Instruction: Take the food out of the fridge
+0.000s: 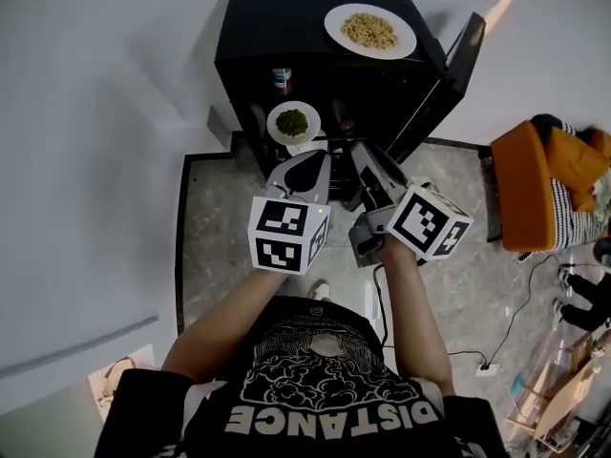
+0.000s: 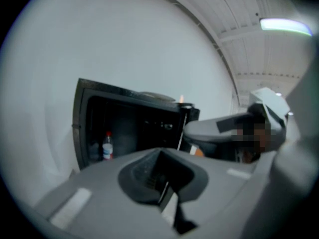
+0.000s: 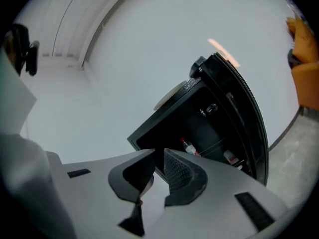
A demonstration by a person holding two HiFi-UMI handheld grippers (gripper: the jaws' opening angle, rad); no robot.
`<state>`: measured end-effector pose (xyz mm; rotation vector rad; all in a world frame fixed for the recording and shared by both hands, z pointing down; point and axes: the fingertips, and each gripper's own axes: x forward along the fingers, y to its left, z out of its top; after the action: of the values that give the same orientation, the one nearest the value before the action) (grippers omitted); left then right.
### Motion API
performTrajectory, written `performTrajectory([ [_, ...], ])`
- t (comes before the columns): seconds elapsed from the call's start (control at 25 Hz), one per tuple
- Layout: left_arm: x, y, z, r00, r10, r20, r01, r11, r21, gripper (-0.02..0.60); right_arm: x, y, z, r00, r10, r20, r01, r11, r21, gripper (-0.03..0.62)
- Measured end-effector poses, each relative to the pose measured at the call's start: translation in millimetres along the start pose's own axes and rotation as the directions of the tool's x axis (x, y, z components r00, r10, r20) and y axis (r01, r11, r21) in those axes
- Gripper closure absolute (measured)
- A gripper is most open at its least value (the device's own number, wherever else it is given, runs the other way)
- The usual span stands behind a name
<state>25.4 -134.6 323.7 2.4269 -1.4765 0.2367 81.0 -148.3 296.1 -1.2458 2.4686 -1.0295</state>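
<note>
A black fridge (image 1: 286, 27) stands against the far wall with its door (image 1: 449, 74) swung open to the right. On top of the fridge sits 1 white plate (image 1: 332, 27) of pale noodles (image 1: 369, 30). A 2nd, smaller plate (image 1: 275, 128) with green food (image 1: 292, 122) is at the open front of the fridge, low down. It lies just past the tip of the left tongs (image 1: 307, 163). The head view does not show if the 2 touch.

In the left gripper view the left tongs (image 2: 160, 168) are closed, pad against pad. Only a thin pale line shows lower down between them, and it is too thin to tell what it is. In the right gripper view the right tongs (image 3: 159, 158) are a little bit open. Only the dark inside of the fridge shows through the gap.

Neither gripper view shows the green plate. The grey bodies of the tongs cover the low part of the fridge.

A small bottle (image 2: 106, 146) with a red cap stands inside on the left. From the right gripper view, 1 bottle (image 3: 188, 146) is inside and another one (image 3: 230, 157) is partly cut off by the door. The noodle plate is only a thin pale edge there.

Far to the right, an orange seat (image 1: 530, 179) is cut off by the picture's edge.
</note>
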Motion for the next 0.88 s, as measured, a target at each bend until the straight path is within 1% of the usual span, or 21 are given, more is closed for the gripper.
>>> performTrajectory([
  [0.12,-7.2,-4.0,-8.1,1.000,0.029,-0.004,-0.029,1.000,0.005,0.580,-4.9,1.2,-21.8,0.998,-0.039,-0.053,0.030,0.989,-0.147,0.548],
  [0.24,-13.3,-7.6,-14.8,0.999,0.049,-0.010,-0.049,0.999,0.008,0.580,-11.2,-1.9,-38.7,0.992,-0.096,-0.078,0.071,0.960,-0.271,0.548],
  [0.32,-17.3,-9.4,-16.9,0.998,0.057,-0.008,-0.057,0.998,0.010,0.580,-14.6,-1.9,-46.3,0.989,-0.116,-0.088,0.081,0.942,-0.326,0.548],
  [0.4,-20.4,-10.8,-17.7,0.998,0.061,-0.002,-0.060,0.998,0.015,0.580,-16.4,-0.9,-51.5,0.988,-0.116,-0.101,0.075,0.938,-0.339,0.548],
  [0.64,-27.4,-9.0,-22.9,0.997,0.073,-0.002,-0.073,0.997,0.022,0.581,-17.4,2.7,-60.5,0.987,-0.105,-0.122,0.058,0.941,-0.334,0.548],
  [0.72,-28.3,-5.8,-22.9,0.997,0.081,0.005,-0.081,0.997,0.014,0.580,-15.9,3.3,-62.0,0.987,-0.101,-0.123,0.055,0.942,-0.331,0.548],
  [0.8,-28.8,-1.0,-22.8,0.996,0.089,0.012,-0.089,0.996,0.000,0.580,-13.0,3.0,-63.9,0.988,-0.093,-0.123,0.051,0.950,-0.309,0.548],
  [0.88,-28.7,4.6,-24.4,0.996,0.092,0.013,-0.092,0.996,-0.006,0.580,-8.7,0.7,-67.8,0.989,-0.080,-0.122,0.045,0.963,-0.265,0.548],
])
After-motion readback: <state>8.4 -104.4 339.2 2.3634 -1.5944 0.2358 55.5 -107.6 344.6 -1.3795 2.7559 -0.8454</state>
